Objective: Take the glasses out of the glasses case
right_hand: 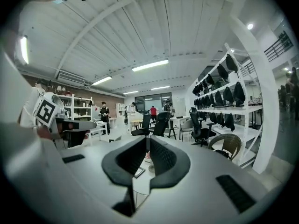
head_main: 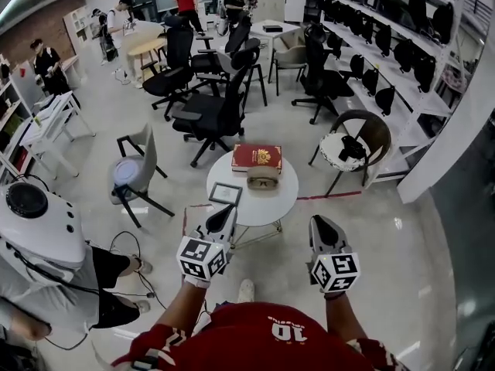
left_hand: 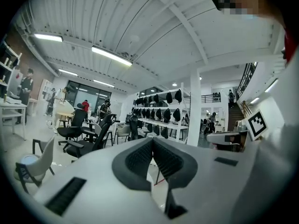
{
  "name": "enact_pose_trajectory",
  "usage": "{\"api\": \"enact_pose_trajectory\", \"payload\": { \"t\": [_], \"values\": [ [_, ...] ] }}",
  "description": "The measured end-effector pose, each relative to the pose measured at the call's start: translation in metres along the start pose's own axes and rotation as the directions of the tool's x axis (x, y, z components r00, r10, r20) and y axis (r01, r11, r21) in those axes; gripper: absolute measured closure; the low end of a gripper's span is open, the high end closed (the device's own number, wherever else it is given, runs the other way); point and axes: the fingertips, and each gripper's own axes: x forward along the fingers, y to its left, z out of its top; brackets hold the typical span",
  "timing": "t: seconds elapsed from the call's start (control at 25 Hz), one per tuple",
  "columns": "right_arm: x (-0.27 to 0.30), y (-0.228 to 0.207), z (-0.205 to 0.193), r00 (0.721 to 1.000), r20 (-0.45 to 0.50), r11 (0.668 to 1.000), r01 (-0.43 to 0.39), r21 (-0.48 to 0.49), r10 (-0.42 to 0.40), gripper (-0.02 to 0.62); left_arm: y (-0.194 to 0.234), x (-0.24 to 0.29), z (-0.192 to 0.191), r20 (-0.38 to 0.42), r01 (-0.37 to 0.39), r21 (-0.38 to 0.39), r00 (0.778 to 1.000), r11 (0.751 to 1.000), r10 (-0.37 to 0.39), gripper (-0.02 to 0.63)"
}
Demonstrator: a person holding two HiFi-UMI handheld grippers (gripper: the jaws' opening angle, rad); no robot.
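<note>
On round table (head_main: 267, 203): book (head_main: 256, 158) at far side, glasses case (head_main: 263, 178) just before it, flat frame (head_main: 225, 194) left of the case. Behind the table, office chairs (head_main: 220, 110). Left gripper (head_main: 227, 211) at near-left rim; right gripper (head_main: 319, 221) off the near-right side, apart.

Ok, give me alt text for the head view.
Seen from above, a person in a red shirt holds the left gripper and right gripper, both shut and empty, toward a small round white table. On it lie a red box, a glasses case and a dark-framed card; black office chairs stand beyond.
</note>
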Motion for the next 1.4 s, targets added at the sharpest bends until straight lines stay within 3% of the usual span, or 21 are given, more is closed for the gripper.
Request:
{"api": "enact_pose_trajectory", "payload": {
  "t": [0.76, 1.4],
  "values": [
    [0.123, 0.003, 0.008, 1.000, -0.013, 1.000, 0.004, -0.018, -0.004, 0.560, 0.101, 0.071, -0.001, -0.003, 0.030, -0.039, 1.000, 0.999, -0.030, 0.597],
    [0.155, 0.001, -0.005, 0.998, -0.059, 0.999, 0.029, -0.036, -0.031, 0.560, 0.135, 0.102, -0.016, -0.019, 0.060, -0.071, 0.998, 0.996, -0.061, 0.597]
  ]
}}
